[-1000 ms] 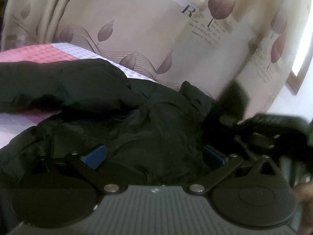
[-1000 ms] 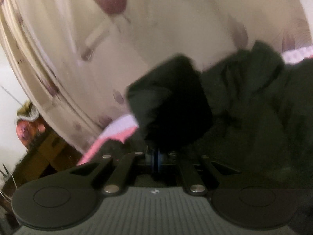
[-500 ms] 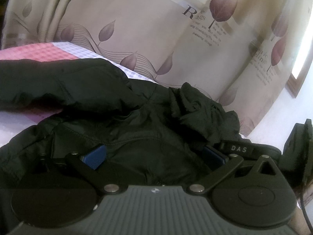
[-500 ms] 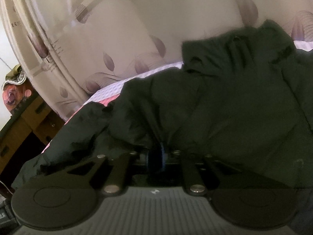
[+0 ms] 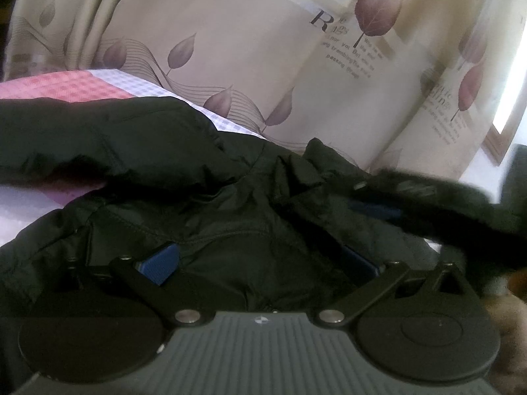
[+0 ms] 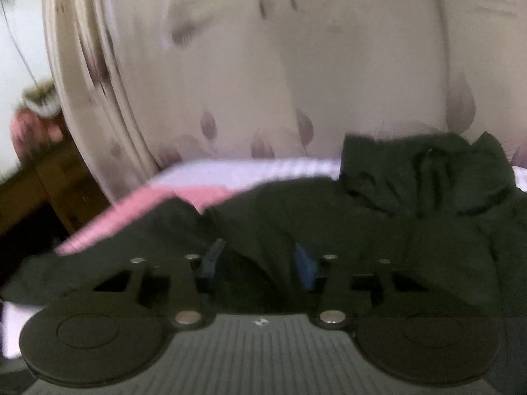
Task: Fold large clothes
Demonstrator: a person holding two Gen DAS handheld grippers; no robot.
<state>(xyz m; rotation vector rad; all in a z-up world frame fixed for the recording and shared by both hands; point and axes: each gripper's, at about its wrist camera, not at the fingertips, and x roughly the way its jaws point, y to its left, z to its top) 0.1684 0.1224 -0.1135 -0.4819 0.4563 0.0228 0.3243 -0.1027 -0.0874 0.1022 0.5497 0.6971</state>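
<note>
Dim indoor light; daylight glare at left-wrist view's right edge; right-wrist view motion-blurred; fisheye-bent edges.

Left gripper [image 5: 260,260] sits low with its blue pads [image 5: 159,261] spread wide, dark jacket [image 5: 230,217] fabric bunched between them. The jacket sprawls across the pink-and-white checked bedsheet [image 5: 66,87]. Behind hangs a leaf-print curtain [image 5: 250,65]. At right, the right gripper [image 5: 428,204] blurs over the jacket.
</note>
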